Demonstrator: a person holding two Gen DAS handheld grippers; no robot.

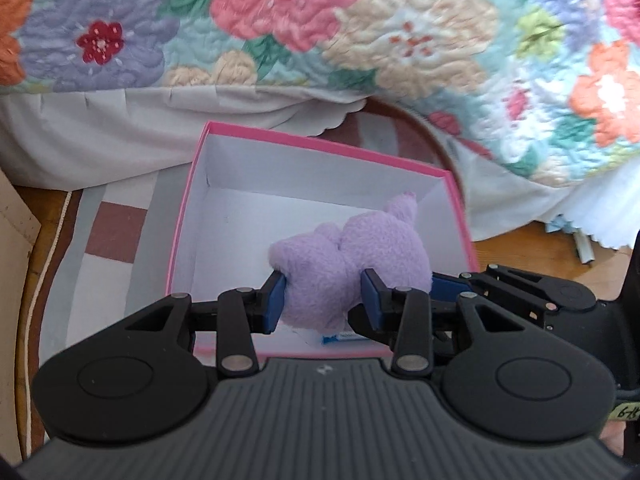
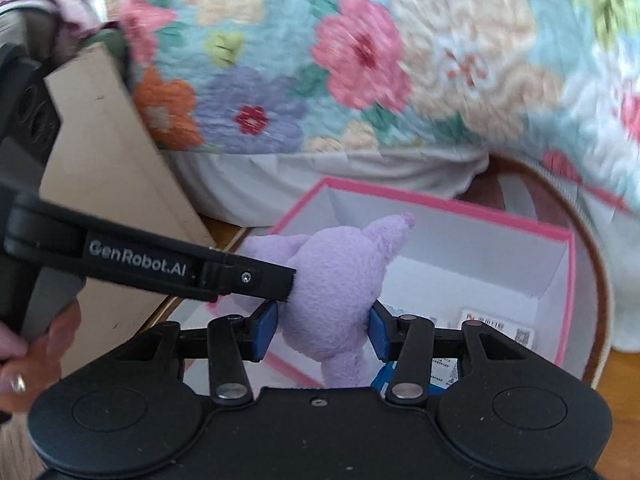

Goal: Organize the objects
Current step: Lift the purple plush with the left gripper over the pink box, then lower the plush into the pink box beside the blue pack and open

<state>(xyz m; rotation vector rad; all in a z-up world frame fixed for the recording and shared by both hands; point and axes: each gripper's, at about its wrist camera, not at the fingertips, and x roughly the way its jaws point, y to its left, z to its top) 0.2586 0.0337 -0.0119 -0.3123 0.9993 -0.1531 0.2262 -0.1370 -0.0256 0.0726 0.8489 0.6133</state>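
Plush toy (image 1: 348,264) underside hidden between both tongs (image 1: 325,300) (image 2: 324,326).

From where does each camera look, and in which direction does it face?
Left wrist: sits on the left gripper, faces down into the pink box; the right gripper's fingers enter from the right.
Right wrist: sits on the right gripper, faces the same box; the left gripper's finger and person's hand show.
Shared: purple plush toy, box, floral quilt.
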